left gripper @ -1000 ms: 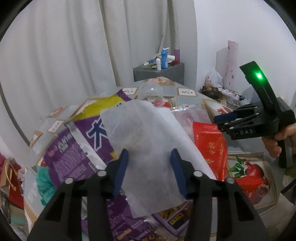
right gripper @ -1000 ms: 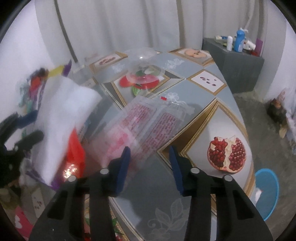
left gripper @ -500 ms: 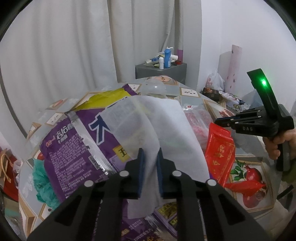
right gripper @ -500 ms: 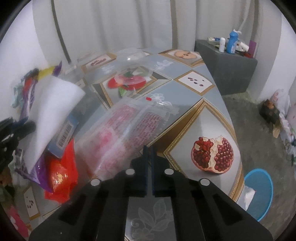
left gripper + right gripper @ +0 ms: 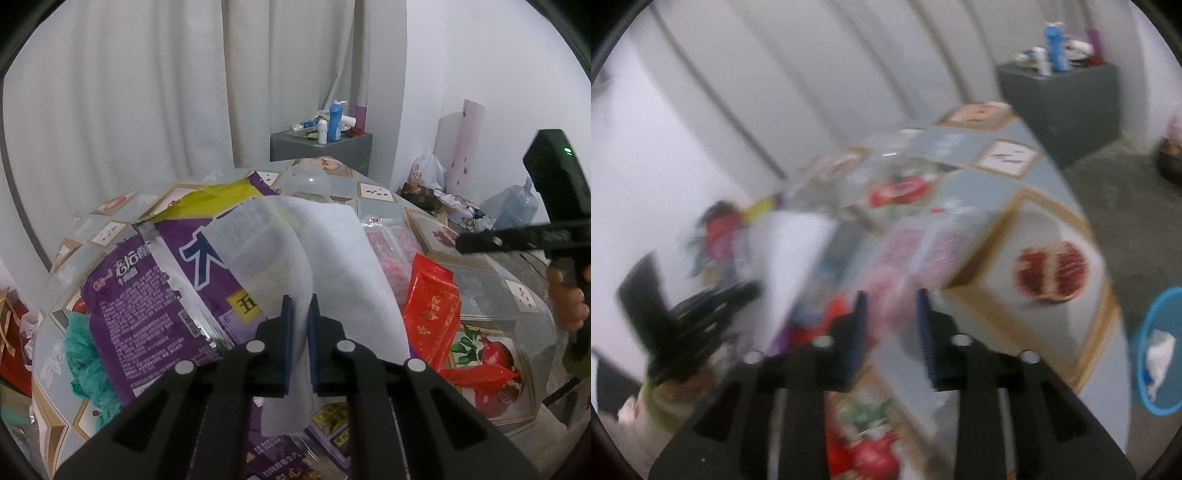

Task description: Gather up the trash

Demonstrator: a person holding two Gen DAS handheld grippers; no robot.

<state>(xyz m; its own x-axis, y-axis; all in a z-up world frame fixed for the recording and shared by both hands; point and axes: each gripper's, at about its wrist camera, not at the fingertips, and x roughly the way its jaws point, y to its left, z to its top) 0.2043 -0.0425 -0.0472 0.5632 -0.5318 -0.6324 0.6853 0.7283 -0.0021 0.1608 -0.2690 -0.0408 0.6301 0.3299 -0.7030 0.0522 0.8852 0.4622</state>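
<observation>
My left gripper (image 5: 300, 306) is shut on a white tissue sheet (image 5: 332, 251) and holds it above the round table. Under it lie a large purple and yellow snack bag (image 5: 147, 280), a red packet (image 5: 432, 299) and a clear pink-printed wrapper (image 5: 391, 243). My right gripper (image 5: 892, 299) is open and empty over the table, its view blurred by motion; the pink wrapper (image 5: 912, 251) lies ahead of its tips. The right gripper also shows at the right edge of the left wrist view (image 5: 517, 240). The left gripper with the tissue (image 5: 790, 266) shows at the left of the right wrist view.
A blue bin (image 5: 1160, 350) with white paper inside stands on the floor right of the table. A grey cabinet (image 5: 321, 147) with bottles stands behind the table. A clear plastic lid (image 5: 306, 181) and a teal crumpled bag (image 5: 88, 362) lie on the table (image 5: 480, 284).
My left gripper closed on the white tissue and lifted it. My right gripper closed briefly, then opened again and swung, blurring its view.
</observation>
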